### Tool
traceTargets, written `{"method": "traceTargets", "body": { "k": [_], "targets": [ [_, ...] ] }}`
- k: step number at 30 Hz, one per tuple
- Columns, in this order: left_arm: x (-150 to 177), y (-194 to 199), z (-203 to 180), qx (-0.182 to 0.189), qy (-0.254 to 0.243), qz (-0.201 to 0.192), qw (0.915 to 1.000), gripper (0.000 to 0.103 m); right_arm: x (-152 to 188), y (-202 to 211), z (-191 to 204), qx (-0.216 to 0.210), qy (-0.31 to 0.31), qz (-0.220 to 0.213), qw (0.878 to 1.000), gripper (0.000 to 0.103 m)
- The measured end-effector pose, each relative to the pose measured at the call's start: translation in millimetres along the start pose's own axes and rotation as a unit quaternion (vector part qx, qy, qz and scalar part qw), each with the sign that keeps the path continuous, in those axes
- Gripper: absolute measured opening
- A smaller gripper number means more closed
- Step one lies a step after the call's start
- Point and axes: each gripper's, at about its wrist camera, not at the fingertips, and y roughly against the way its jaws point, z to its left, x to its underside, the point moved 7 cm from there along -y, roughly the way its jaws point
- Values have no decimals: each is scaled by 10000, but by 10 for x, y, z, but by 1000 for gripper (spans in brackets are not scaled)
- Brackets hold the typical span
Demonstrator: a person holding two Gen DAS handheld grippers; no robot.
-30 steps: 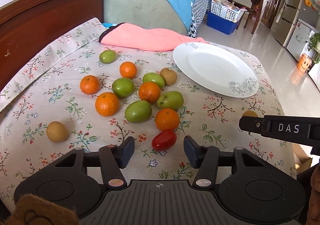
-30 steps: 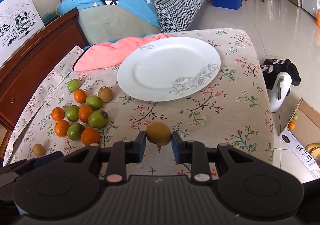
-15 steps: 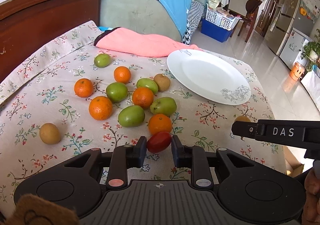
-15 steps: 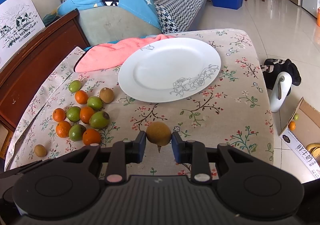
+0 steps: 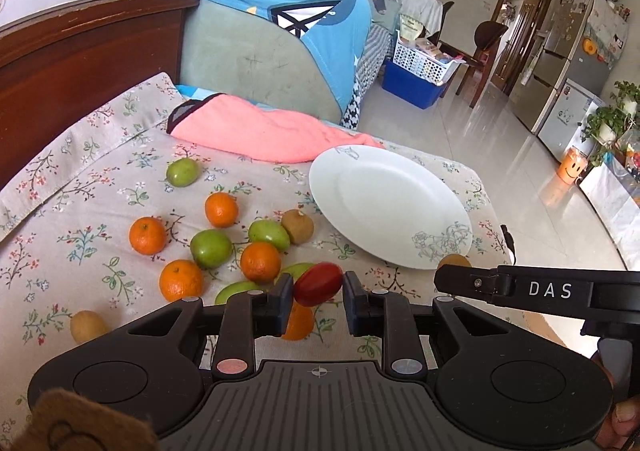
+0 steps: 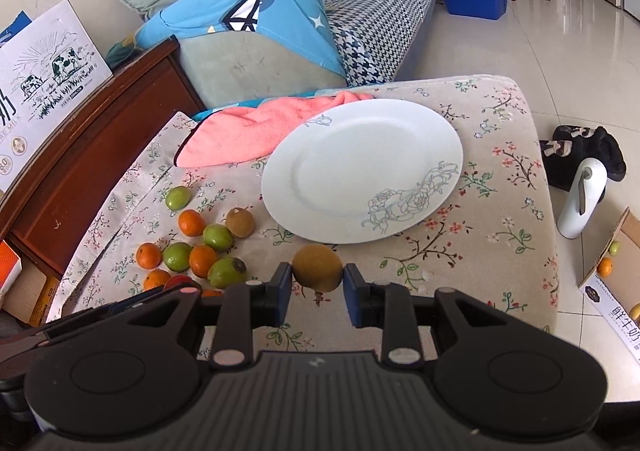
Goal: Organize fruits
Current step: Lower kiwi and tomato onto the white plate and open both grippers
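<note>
My left gripper (image 5: 318,293) is shut on a red tomato (image 5: 318,283) and holds it above the floral cloth, near the pile of oranges (image 5: 260,261) and green fruits (image 5: 211,248). My right gripper (image 6: 317,283) is shut on a brown kiwi (image 6: 317,268) just in front of the near rim of the white plate (image 6: 360,171), which holds nothing. The plate also shows in the left wrist view (image 5: 384,203), to the right of the pile. A kiwi (image 5: 297,226) lies beside the plate and another (image 5: 88,326) at the near left.
A pink towel (image 5: 256,131) lies at the back of the cloth, against a sofa. A wooden headboard (image 5: 80,47) borders the left side. The right gripper's body (image 5: 540,291) crosses the left wrist view at right. A white bottle (image 6: 580,197) and a cardboard box (image 6: 616,283) stand on the floor at right.
My left gripper closed on the red tomato and lifted it off the cloth. My right gripper kept hold of the kiwi and moved closer to the plate.
</note>
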Motion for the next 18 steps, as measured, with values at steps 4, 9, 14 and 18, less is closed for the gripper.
{"method": "traceTargets", "body": {
  "k": [4, 9, 14, 18],
  "targets": [
    [-94, -115, -54, 117, -41, 38, 9999, 24, -122, -55, -4, -64, 84, 20, 9999, 28],
    [-202, -294, -115, 239, -57, 97, 9996, 24, -253, -168, -84, -30, 100, 24, 9999, 28],
    [-289, -515, -158, 343, -74, 168, 9992, 24, -301, -313, -183, -7, -58, 153, 9999, 28],
    [-343, -675, -182, 356, -123, 212, 9991, 24, -348, -425, -223, 53, -83, 229, 9997, 28]
  ]
}}
